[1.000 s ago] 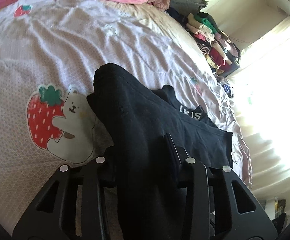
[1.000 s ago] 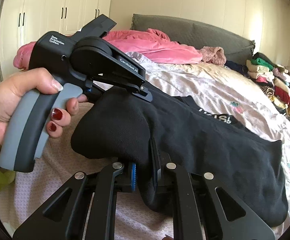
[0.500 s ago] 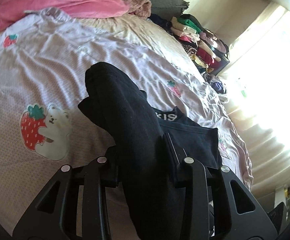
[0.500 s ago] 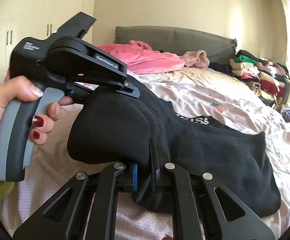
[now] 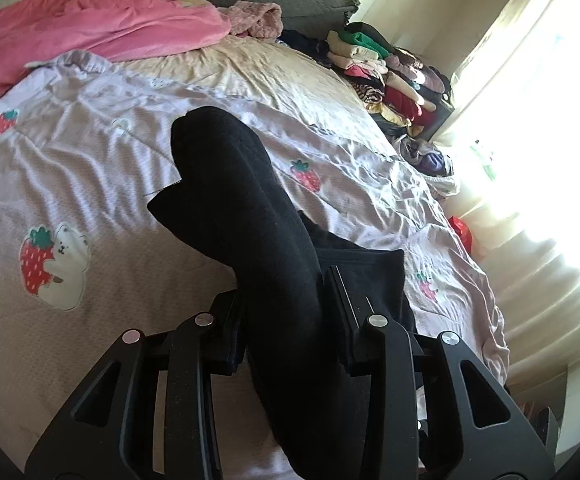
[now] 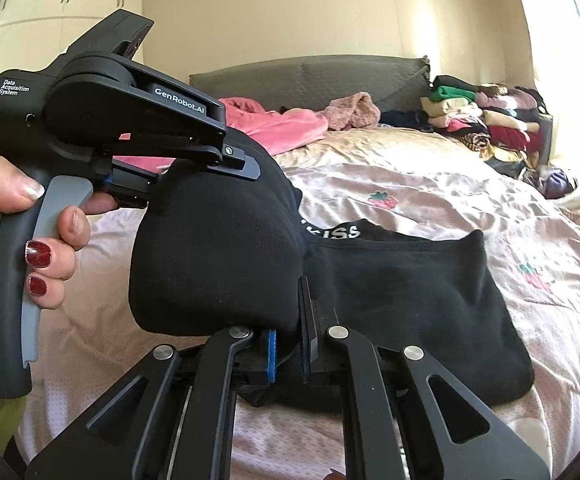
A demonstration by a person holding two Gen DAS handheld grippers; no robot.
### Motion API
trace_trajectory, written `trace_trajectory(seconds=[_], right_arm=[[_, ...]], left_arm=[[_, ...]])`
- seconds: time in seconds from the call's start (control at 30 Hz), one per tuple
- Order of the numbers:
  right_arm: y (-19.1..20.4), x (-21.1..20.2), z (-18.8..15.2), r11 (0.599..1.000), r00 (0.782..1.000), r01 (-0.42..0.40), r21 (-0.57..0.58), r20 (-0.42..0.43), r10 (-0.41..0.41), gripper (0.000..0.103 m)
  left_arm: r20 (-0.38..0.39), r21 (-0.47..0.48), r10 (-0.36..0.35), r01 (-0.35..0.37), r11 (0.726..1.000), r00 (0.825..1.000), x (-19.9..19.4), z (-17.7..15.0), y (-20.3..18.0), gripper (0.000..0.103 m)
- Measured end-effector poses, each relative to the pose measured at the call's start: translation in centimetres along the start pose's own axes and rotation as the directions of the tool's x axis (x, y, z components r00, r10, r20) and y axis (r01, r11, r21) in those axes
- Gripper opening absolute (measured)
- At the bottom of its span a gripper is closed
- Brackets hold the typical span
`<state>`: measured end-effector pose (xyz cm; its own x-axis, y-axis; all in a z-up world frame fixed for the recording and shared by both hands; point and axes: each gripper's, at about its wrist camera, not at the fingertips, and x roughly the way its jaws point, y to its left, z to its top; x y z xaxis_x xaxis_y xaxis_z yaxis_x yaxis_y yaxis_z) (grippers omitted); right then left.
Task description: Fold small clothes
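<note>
Left wrist view: the left gripper point(image 5: 286, 316) is clamping 1 black garment point(image 5: 250, 216), lifting its edge off the bedspread point(image 5: 90, 160), likely for folding over; 1 clothes pile point(image 5: 386, 68) is sitting at 2 o'clock.

Right wrist view: the right gripper point(image 6: 288, 344) is pinching the same garment's near edge; 1 hand point(image 6: 30, 240) is holding the left gripper at 9 o'clock.

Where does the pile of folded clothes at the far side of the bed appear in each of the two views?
Left wrist view: the pile of folded clothes sits at upper right, just left of the bright window.
Right wrist view: the same pile sits at right, a little above mid-height, beside the grey headboard.
Shared landmark: the pink blanket by the headboard.
</note>
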<state>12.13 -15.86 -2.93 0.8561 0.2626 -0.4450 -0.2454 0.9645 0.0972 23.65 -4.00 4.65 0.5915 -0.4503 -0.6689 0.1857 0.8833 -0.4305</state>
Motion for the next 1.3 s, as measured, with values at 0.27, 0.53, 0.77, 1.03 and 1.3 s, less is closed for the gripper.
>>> trace_trajectory(seconds=[0.27, 0.53, 0.77, 1.03, 1.3], right_arm=[[-3.4, -1.1, 0.0, 0.995, 1.0, 0.018, 0.1, -0.006, -0.017, 0.007], [-6.2, -1.3, -0.6, 0.98, 0.999, 0.017, 0.2, -0.051, -0.007, 0.007], [-8.5, -0.6, -1.7, 0.948, 0.993, 0.016, 0.319, -0.119, 0.024, 0.007], [-11.6, 0.3, -3.4, 0.881, 0.982, 0.03, 0.472, -0.179, 0.063, 0.008], [-14.4, 0.1, -5.1, 0.747, 0.98, 0.033, 0.664, -0.169, 0.106, 0.015]], left_arm=[[-0.032, 0.061, 0.007, -0.005, 0.998, 0.999, 1.8, 0.0, -4.4, 0.026], [-0.068, 0.121, 0.026, -0.017, 0.992, 0.997, 4.7, -0.3, -8.4, 0.027], [-0.12, 0.157, 0.041, -0.021, 0.987, 0.992, 7.8, -1.3, -10.6, 0.027], [-0.192, 0.145, 0.028, 0.001, 0.989, 0.981, 11.6, -2.4, -11.8, 0.031], [-0.107, 0.139, -0.079, 0.094, 0.986, 0.991, 7.7, -1.8, -11.2, 0.053]])
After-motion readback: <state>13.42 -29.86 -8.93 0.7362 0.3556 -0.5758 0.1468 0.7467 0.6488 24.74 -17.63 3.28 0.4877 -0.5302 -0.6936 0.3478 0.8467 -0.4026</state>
